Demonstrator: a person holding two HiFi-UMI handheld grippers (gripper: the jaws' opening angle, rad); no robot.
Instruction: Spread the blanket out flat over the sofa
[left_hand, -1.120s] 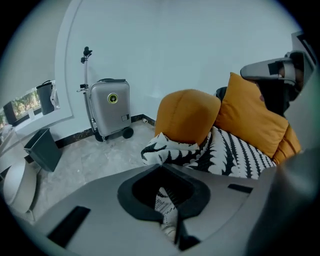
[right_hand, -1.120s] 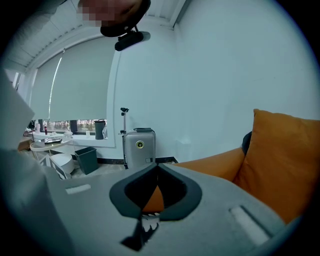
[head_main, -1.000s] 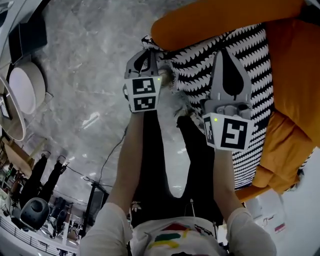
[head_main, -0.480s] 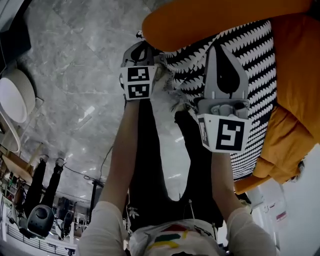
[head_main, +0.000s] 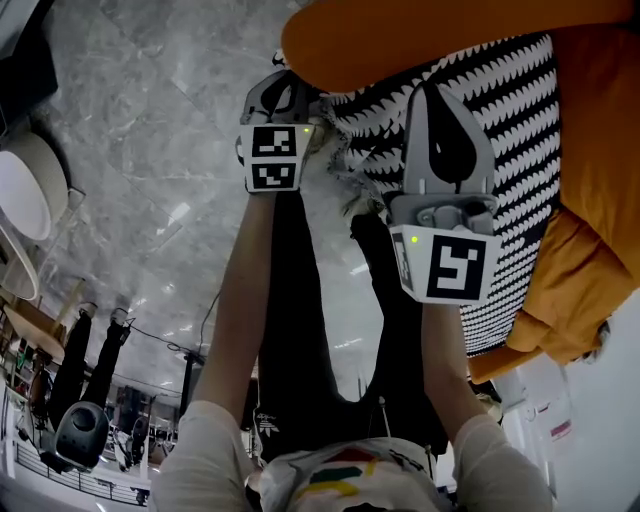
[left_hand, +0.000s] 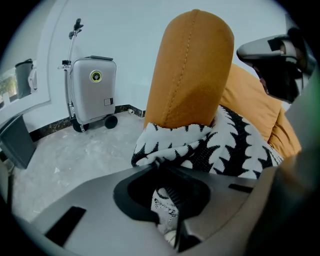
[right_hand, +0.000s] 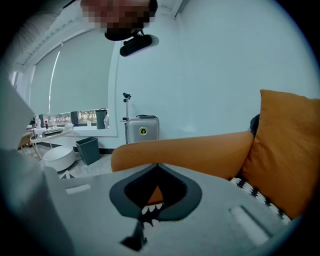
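A black-and-white patterned blanket (head_main: 480, 150) lies over the seat of the orange sofa (head_main: 440, 40). Its fringed edge hangs at the sofa's front. My left gripper (head_main: 290, 88) is at the blanket's corner beside the armrest (left_hand: 192, 70), shut on a fold of the blanket (left_hand: 220, 145), and cloth shows between its jaws (left_hand: 159, 167). My right gripper (head_main: 440, 92) reaches over the middle of the blanket with its jaws together (right_hand: 157, 166). Blanket pattern (right_hand: 150, 212) shows just under their tips, so it looks shut on the cloth.
An orange back cushion (right_hand: 285, 150) stands at the sofa's right. On the grey marble floor (head_main: 150, 130) are a silver suitcase (left_hand: 92, 92), a dark bin (right_hand: 90, 149) and a round white table (head_main: 20, 195). The person's legs (head_main: 310, 330) stand against the sofa front.
Both grippers have come down toward the sofa seat with the blanket, most of it early in the second. Both grips look the same.
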